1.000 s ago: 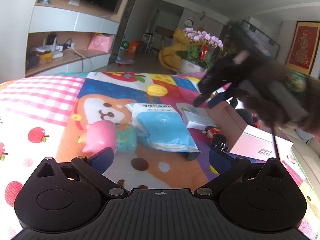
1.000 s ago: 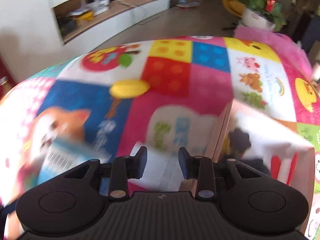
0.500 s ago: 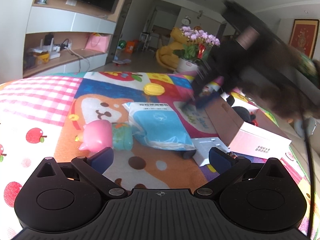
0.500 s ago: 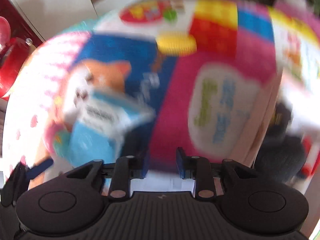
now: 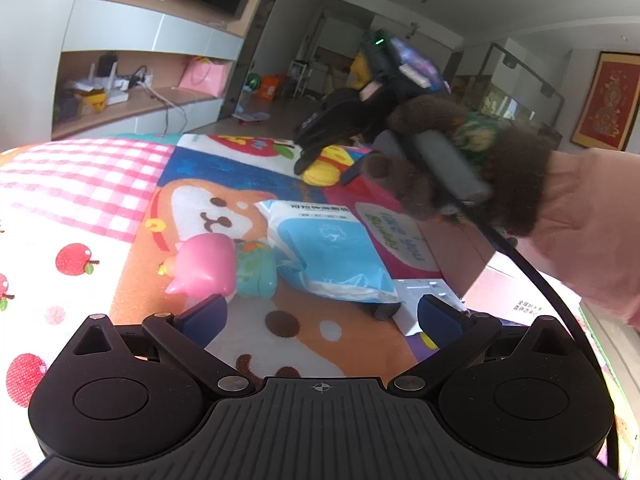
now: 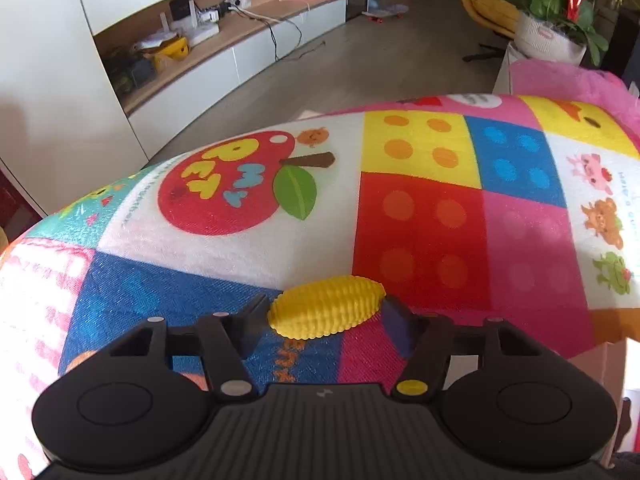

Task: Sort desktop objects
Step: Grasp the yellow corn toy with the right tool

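Since the earlier frame the right gripper (image 6: 324, 322) has been carried from the cardboard box (image 5: 452, 256) at the right to the far part of the desk (image 6: 420, 208), and a white packet (image 5: 424, 300) has been left on the cloth beside the box. The fingers are now set either side of the yellow toy corn (image 6: 326, 306), which lies on the patterned cloth; they are opening, about halfway apart, the corn between them but not yet pressed. The left gripper (image 5: 320, 320) is held wide open and empty, low over the near edge. Sorting is judged to be at an early stage: the pink figure (image 5: 204, 266), the blue wipes pack (image 5: 332, 256) and the corn are all left on the cloth, though some things are already in the box. Only the left view shows those near things, the box and the gloved hand (image 5: 460, 168); only the right view shows how the corn sits between the fingers
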### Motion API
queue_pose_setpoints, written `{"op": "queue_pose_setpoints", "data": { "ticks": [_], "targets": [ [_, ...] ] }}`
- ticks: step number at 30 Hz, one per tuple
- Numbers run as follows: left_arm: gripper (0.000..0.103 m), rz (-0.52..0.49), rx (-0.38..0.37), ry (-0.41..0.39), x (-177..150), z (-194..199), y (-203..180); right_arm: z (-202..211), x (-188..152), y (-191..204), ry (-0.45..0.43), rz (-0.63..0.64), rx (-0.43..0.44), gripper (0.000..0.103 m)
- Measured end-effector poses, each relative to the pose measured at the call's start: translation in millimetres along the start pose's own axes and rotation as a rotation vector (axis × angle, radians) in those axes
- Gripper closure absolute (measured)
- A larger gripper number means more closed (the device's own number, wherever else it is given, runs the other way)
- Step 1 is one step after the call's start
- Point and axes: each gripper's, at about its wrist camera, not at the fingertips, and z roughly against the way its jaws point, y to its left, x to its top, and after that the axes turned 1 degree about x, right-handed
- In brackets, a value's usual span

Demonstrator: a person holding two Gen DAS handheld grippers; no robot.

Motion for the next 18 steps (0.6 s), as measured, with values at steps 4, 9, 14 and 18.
{"op": "queue_pose_setpoints", "data": {
  "ticks": [4,9,14,18],
  "targets": [
    [0.000,0.003,-0.002,0.000,0,0,0,72,-38,-9,-0.056,0.020,0.127,0.042],
    [0.000,-0.003,0.002,-0.007,-1,1,-1,174,-140,-40,-0.126,0.046,0.178,0.041],
    [0.000,-0.006,0.014,-0.010,0,-1,-2,204,-219,-85,-0.121,0.001,0.039,0.041],
    [0.000,-0.038,0.087,-0.001,0,0,-11,209,-254,-131,-0.168,-0.143,0.046,0.032]
  ]
}}
